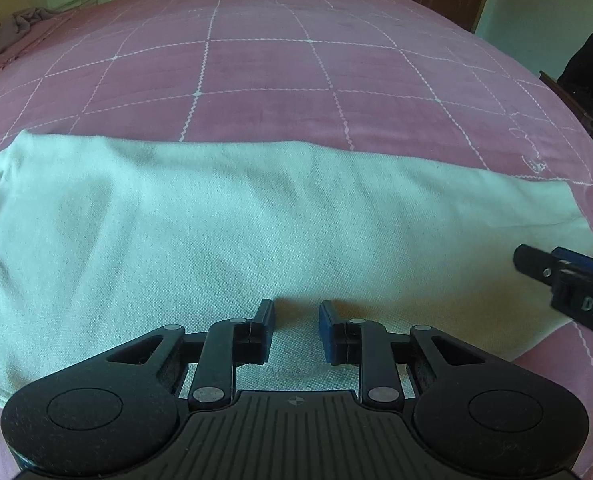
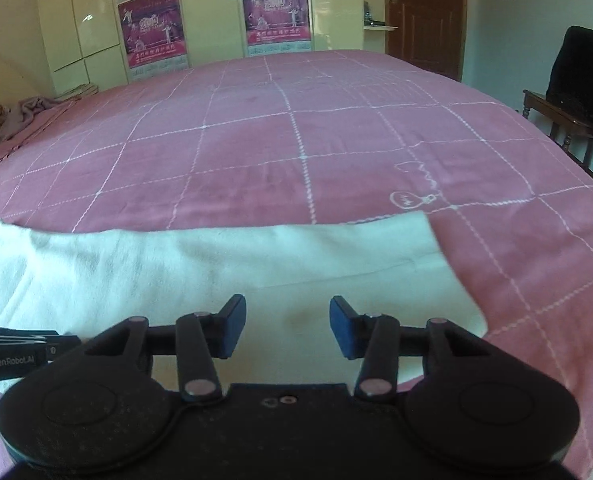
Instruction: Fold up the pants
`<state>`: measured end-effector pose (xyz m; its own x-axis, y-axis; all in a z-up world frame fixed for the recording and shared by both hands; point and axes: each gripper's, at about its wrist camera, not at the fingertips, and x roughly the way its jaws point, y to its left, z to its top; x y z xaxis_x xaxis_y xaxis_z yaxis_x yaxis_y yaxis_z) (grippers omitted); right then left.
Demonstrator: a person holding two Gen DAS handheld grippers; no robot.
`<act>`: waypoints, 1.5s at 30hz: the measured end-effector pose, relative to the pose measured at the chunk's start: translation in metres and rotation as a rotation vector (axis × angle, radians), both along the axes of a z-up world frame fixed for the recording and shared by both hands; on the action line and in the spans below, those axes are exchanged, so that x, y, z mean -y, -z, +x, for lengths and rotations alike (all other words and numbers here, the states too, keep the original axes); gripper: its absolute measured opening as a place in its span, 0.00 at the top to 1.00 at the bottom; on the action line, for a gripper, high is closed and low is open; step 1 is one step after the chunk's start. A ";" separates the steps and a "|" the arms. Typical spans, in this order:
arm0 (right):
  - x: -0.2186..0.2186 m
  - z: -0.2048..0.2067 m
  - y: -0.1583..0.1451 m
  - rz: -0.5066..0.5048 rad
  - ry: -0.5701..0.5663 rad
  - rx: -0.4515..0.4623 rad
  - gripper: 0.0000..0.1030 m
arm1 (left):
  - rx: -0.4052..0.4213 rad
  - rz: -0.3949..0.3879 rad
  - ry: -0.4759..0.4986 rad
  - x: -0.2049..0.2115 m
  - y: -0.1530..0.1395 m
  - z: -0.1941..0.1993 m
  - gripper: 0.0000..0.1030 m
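Observation:
White pants (image 1: 216, 232) lie flat in a wide band across the near part of the pink bedspread (image 1: 264, 68). My left gripper (image 1: 296, 308) hovers low over their near edge, open, with only cloth showing in the narrow gap between its blue pads. Part of my right gripper (image 1: 564, 276) enters at the right edge of that view. In the right wrist view the pants (image 2: 256, 264) end in a straight hem on the right. Just above that end hangs my right gripper (image 2: 286, 304), open and holding nothing. The left gripper's body (image 2: 12, 356) shows at the left edge.
The bedspread (image 2: 296, 140) stretches far beyond the pants. A crumpled cloth (image 2: 28, 108) lies at its far left corner. Behind stand a wardrobe with posters (image 2: 276, 12) and a wooden door (image 2: 428, 12). A chair draped in dark clothing (image 2: 576, 92) stands to the right.

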<state>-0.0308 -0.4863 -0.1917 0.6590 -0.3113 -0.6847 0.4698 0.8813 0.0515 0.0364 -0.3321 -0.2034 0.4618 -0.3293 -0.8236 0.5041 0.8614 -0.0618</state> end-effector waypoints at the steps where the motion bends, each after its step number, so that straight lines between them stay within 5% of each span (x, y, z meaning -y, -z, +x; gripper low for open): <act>1: -0.004 0.005 0.007 -0.007 -0.005 -0.019 0.56 | 0.014 0.013 0.013 0.002 0.002 -0.002 0.74; 3: -0.011 0.016 0.029 -0.041 -0.024 -0.101 0.53 | 0.046 0.042 0.035 0.007 0.003 -0.006 0.73; 22: -0.023 0.013 0.033 -0.091 -0.003 -0.106 0.51 | 0.125 0.051 0.056 -0.006 -0.006 -0.017 0.72; 25: -0.020 0.015 0.025 -0.066 0.001 -0.125 0.51 | 0.155 0.041 -0.007 -0.034 -0.015 -0.014 0.72; 28: -0.029 0.009 0.012 0.006 0.022 -0.049 0.51 | 0.171 0.043 -0.085 -0.071 -0.017 0.004 0.72; 38: -0.122 0.065 0.012 0.045 -0.206 -0.048 0.50 | 0.134 0.161 -0.378 -0.219 0.012 0.081 0.71; 41: -0.150 0.081 0.017 0.060 -0.263 -0.073 0.50 | 0.109 0.145 -0.440 -0.259 0.013 0.096 0.72; 45: -0.177 0.088 0.027 0.059 -0.312 -0.114 0.47 | 0.098 0.141 -0.460 -0.287 0.014 0.098 0.90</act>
<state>0.0570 -0.3095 -0.2186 0.6344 -0.0647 -0.7703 0.1836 0.9806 0.0689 0.1342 -0.0453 -0.2170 0.6109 0.0391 -0.7907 0.0665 0.9927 0.1005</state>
